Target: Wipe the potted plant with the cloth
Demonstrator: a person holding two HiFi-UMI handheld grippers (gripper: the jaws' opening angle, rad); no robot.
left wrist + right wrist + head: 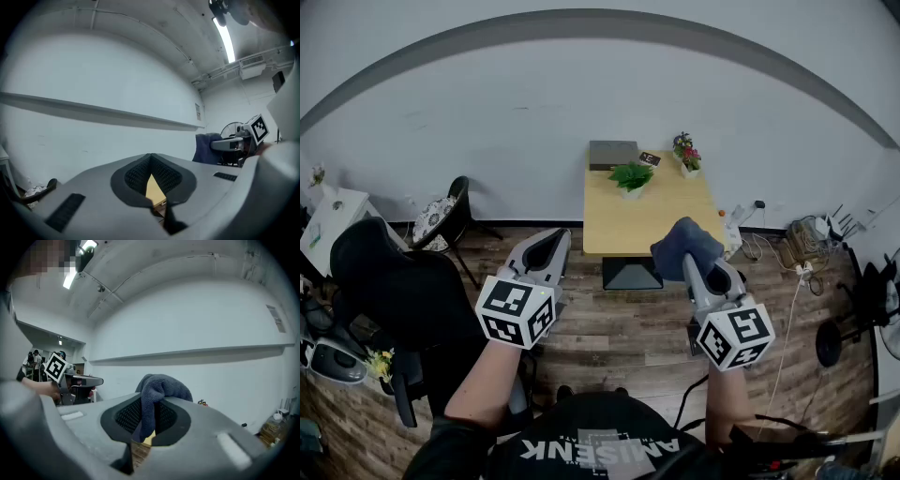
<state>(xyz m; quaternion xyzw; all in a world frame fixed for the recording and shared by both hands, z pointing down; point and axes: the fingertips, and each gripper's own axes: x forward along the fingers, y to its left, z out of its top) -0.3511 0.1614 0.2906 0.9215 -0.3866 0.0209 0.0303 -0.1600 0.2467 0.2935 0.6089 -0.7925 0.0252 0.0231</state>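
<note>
A green potted plant (631, 176) in a white pot stands on the far part of a yellow table (647, 220) against the wall. My right gripper (688, 257) is shut on a dark blue cloth (685, 243), which bunches over its tips; in the right gripper view the cloth (157, 392) hangs between the jaws. My left gripper (550, 246) is shut with nothing in it, level with the right one and short of the table's near edge. In the left gripper view the closed jaws frame a sliver of the table (154, 188), and the cloth (208, 147) shows at the right.
A second pot with red flowers (686, 154) and a grey box (612, 155) stand at the table's far end. A black chair (450, 211) is at the left wall, a dark seat (389, 281) nearer. Cables and a socket strip (802, 267) lie on the wooden floor at right.
</note>
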